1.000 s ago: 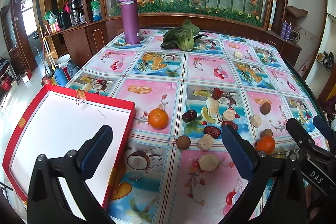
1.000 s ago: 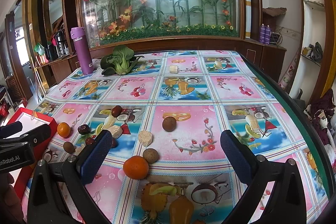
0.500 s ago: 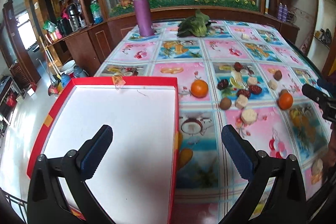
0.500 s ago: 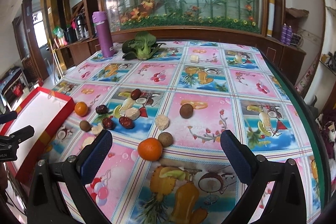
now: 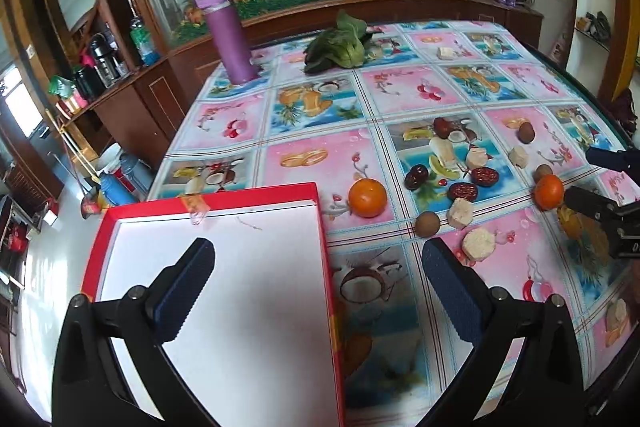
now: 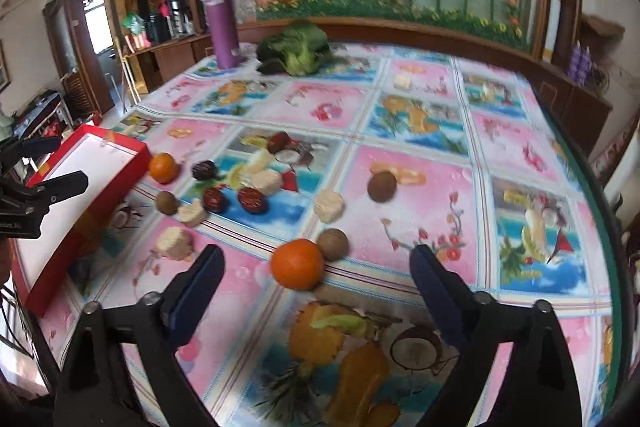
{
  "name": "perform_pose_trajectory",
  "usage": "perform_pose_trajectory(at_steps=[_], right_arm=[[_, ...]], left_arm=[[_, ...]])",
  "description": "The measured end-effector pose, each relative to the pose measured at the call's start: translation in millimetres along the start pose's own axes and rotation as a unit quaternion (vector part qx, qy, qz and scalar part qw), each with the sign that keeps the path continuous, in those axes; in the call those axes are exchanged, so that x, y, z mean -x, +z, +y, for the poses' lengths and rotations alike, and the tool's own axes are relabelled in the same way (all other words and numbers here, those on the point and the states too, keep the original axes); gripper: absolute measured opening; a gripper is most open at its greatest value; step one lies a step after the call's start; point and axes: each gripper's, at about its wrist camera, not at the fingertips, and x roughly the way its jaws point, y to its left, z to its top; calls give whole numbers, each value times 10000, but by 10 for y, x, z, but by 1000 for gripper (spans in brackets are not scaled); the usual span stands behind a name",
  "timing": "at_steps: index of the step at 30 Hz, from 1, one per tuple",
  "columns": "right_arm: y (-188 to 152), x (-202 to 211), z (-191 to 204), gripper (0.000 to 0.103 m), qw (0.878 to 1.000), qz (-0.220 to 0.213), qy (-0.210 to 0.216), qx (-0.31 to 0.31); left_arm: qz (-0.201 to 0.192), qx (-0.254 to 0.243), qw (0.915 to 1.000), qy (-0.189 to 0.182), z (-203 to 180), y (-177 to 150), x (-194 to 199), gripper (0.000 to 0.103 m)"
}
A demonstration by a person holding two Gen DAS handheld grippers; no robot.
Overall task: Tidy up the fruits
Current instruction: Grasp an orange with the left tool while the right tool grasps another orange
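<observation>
Two oranges, dark red dates [image 6: 252, 200], brown round fruits and pale chunks [image 6: 329, 205] lie scattered on the fruit-print tablecloth. A red box [image 5: 248, 195] with a bare white inside sits at the table's left edge. My left gripper [image 5: 318, 267] is open above the box's right wall, with one orange [image 5: 367, 197] just beyond the box corner. My right gripper [image 6: 316, 261] is open and low over the table, and the other orange [image 6: 297, 264] shows between its fingers beside a brown fruit [image 6: 333, 245]. Neither gripper holds anything.
A purple flask [image 5: 226, 31] and a bunch of leafy greens [image 5: 340, 45] stand at the far side of the table. The table's right edge [image 6: 592, 211] is dark green and curved. The floor drops off left of the box, with a wooden cabinet behind.
The left gripper swung left over the box, then partly back toward the fruit. The right gripper has closed in on the near orange. Both stayed open.
</observation>
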Motion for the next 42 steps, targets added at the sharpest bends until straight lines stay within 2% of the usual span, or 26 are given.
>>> perform_pose_trajectory(at_steps=[2,5,8,11,15,17,20,27,31,35,42], right_arm=[[-8,-89,-13,70,9996,212,141,-112],[-40,-153,-16,54,9988,388,253,-162],[-59,-164,-66,51,9974,448,467,-330],[-63,-176,-81,50,9962,506,592,-392],[-60,-205,-66,49,9953,553,698,-393],[-56,-205,-72,49,9951,540,720,-419],[-54,-212,-63,49,9954,523,702,-377],[-45,-233,-39,48,9955,507,724,-330],[-45,-234,-42,48,9954,506,741,-342],[-46,-235,-41,48,9954,504,742,-343],[-46,-239,-43,48,9954,501,745,-343]], left_arm=[[84,-89,9999,-92,-1,31,-99,103],[216,-203,9991,-297,-5,76,-242,103],[323,-253,9983,-425,1,149,-363,103],[397,-364,9972,-513,-53,223,-461,103],[581,-727,9942,-544,-198,286,-624,91],[665,-791,9932,-540,-221,305,-703,87],[794,-787,9915,-661,-214,324,-789,73],[780,-902,9907,-649,-183,336,-790,68],[551,-975,9920,-578,-156,392,-687,67],[364,-1105,9904,-749,-201,455,-586,67],[577,-1274,9847,-1039,-310,447,-785,67]])
